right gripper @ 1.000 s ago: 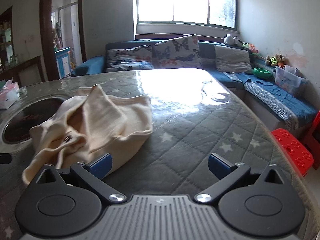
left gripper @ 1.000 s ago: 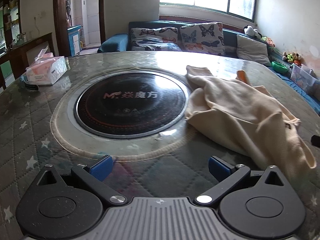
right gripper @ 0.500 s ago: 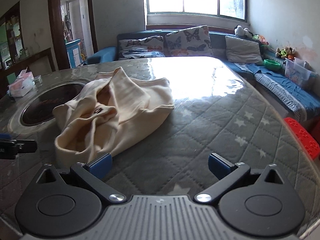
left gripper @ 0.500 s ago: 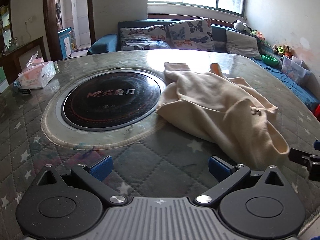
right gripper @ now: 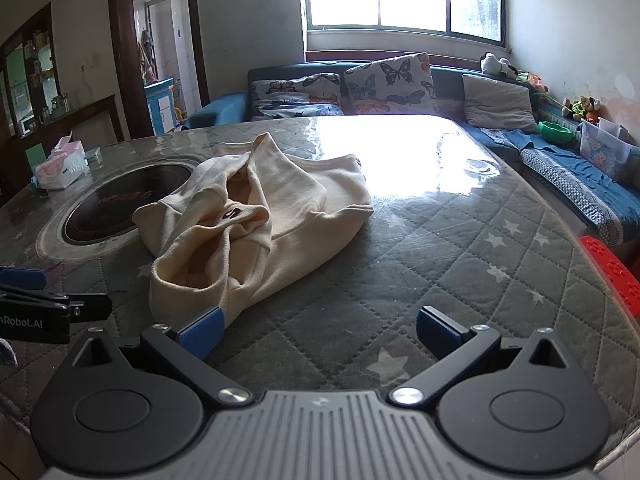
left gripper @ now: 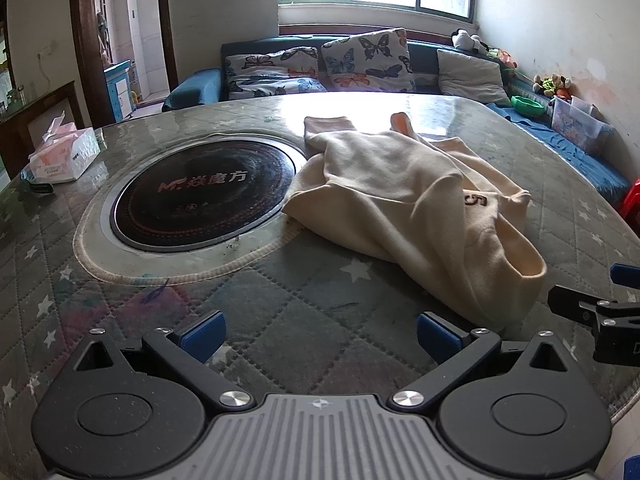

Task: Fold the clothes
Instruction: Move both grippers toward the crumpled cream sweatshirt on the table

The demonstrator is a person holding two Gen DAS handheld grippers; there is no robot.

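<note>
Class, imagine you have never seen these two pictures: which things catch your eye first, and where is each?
A crumpled cream garment lies in a heap mid-table, its left edge lapping the round black hob set into the quilted star-pattern table. Both grippers, left and right, wait open at the near edge, holding nothing.

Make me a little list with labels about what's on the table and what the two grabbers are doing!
garment: cream sweatshirt, crumpled in a heap, not folded yet
table: round, with a quilted star cover under clear plastic
middle of table: black round cooktop, sweatshirt lies beside it, its edge just over the rim
other item: tissue pack at the far left edge
left gripper: open, empty, sweatshirt off to its right
right gripper: open, empty, its left finger next to the sweatshirt's near end
</note>
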